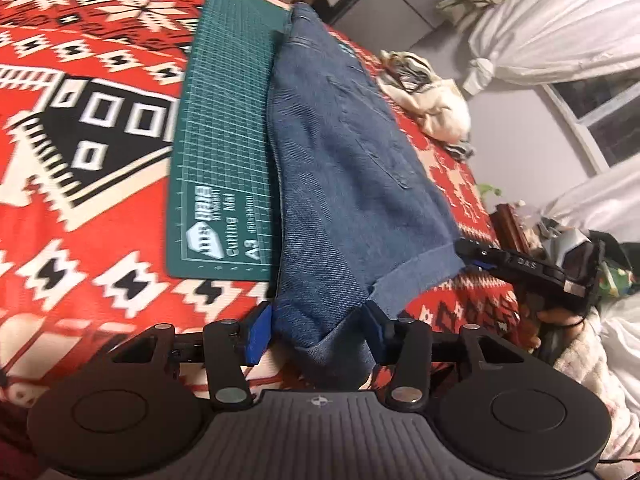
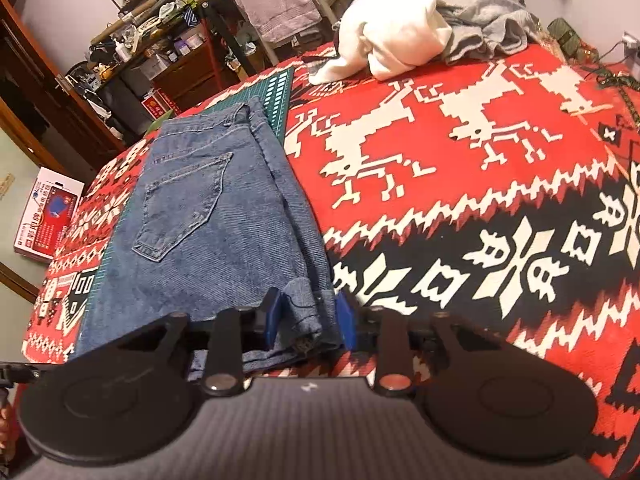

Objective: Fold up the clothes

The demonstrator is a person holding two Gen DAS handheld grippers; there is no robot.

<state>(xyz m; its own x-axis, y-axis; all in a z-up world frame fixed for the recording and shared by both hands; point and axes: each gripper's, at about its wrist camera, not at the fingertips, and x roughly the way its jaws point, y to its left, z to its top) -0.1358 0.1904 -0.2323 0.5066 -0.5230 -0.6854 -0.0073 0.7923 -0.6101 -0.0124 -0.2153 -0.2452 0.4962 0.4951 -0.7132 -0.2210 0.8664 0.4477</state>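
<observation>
With both the left gripper (image 1: 318,330) and right gripper (image 2: 306,318) seemingly spread loosely around the shorts' (image 1: 340,168) hem, clamp evenly before you fold toward the waistband.

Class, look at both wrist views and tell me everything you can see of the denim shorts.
The denim shorts are mid-blue, faded twill, folded lengthwise with one stitched back pocket facing up and rolled cuffs at the near leg ends. They lie flat, partly on the green cutting mat, partly on the red patterned blanket. The waistband points away. The left tongs and the right tongs each straddle a near cuff corner, blue pads either side of the fabric, seemingly not fully closed.
</observation>
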